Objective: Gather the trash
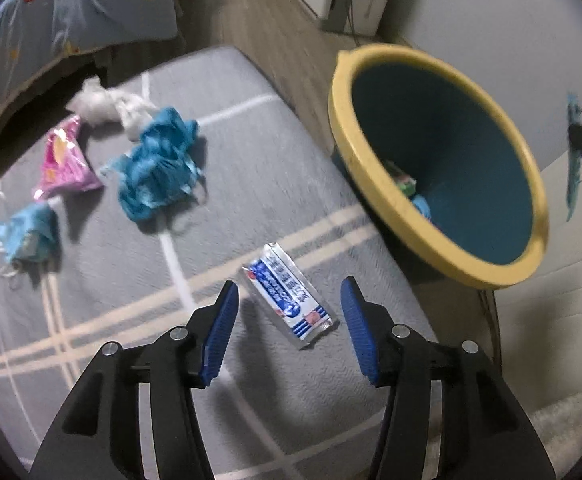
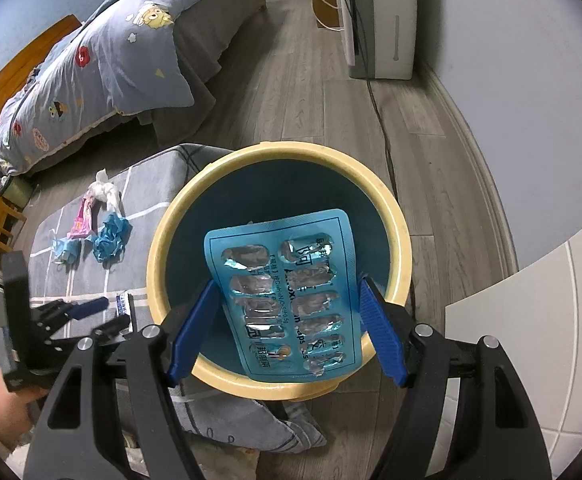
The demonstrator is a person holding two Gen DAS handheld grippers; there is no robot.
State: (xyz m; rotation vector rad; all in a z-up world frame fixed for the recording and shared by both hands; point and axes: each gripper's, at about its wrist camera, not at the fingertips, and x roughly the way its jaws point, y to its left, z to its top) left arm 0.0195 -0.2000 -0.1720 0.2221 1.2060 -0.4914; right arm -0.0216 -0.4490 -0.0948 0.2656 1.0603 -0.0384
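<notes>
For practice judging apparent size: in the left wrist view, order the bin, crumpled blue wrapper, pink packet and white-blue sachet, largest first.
1. bin
2. crumpled blue wrapper
3. pink packet and white-blue sachet: alike; the sachet lies nearer the camera, so unranked.

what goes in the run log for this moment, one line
left gripper: open over sachet on grey cushion | right gripper: holds blister pack above bin | not dropped yet

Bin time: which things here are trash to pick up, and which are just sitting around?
Job: bin, pill sheet, sachet, blue wads, pink wrapper, tissue.
Just around: bed, white appliance, cable.
</notes>
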